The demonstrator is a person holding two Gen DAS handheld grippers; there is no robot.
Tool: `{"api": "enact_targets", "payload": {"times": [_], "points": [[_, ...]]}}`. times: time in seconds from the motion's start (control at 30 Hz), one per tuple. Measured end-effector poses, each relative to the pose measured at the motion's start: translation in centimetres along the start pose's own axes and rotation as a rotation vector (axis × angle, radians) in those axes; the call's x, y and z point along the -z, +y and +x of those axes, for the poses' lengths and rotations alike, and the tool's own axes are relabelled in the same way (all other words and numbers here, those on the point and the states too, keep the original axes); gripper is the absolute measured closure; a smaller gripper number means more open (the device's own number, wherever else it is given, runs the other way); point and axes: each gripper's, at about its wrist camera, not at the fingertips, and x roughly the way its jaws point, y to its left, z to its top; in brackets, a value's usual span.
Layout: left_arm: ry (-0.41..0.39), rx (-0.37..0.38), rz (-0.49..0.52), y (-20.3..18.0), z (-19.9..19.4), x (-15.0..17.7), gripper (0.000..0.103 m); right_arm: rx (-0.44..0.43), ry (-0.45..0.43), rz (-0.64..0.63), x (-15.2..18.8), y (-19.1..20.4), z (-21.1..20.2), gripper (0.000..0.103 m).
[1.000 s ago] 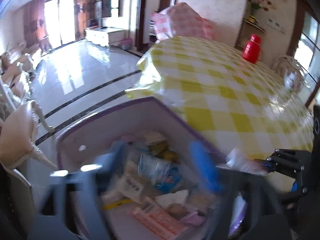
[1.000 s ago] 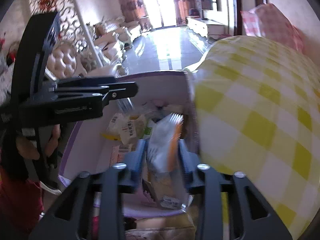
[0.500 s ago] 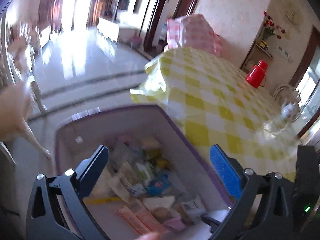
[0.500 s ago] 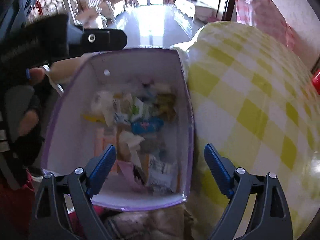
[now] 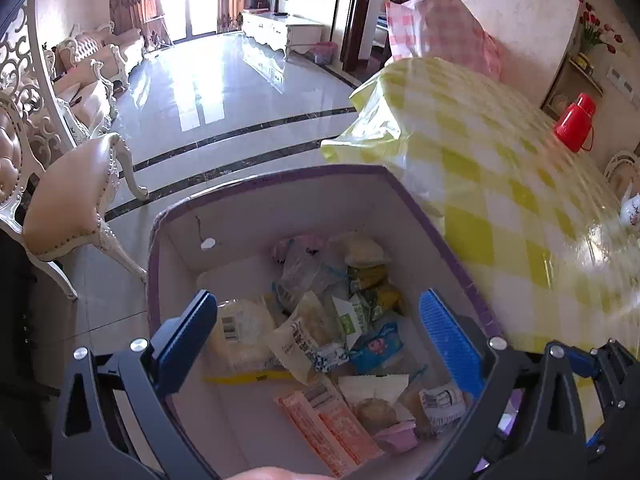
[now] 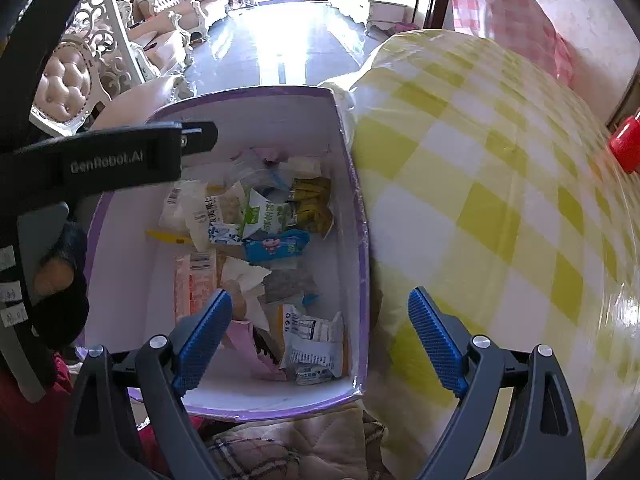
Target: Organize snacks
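A white box with a purple rim (image 5: 280,176) (image 6: 360,240) sits beside the table and holds several snack packets (image 5: 320,332) (image 6: 260,220), among them a blue packet (image 6: 276,246) and an orange-pink one (image 5: 332,428). My left gripper (image 5: 320,344) hangs open and empty above the box. My right gripper (image 6: 316,336) is open and empty above the box's near end. The left gripper's body (image 6: 100,160) shows at the left of the right wrist view.
A table with a yellow-and-white checked cloth (image 5: 500,168) (image 6: 500,200) lies right of the box. A red thermos (image 5: 574,122) stands at its far side. A padded chair (image 5: 68,208) stands left of the box on the glossy floor.
My right gripper opened and let go of the snack packet, which now lies in the box. Both grippers have risen above the box; the left one stays open.
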Motion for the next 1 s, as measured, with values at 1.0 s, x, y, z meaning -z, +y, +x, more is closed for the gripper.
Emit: {"api": "enact_targets", "payload": {"times": [1.0], "points": [[0.06, 0.034, 0.031, -0.7, 1.9, 0.5, 0.001, -0.007, 0.034, 0.012, 0.6, 0.3, 1.5, 0.016]]}}
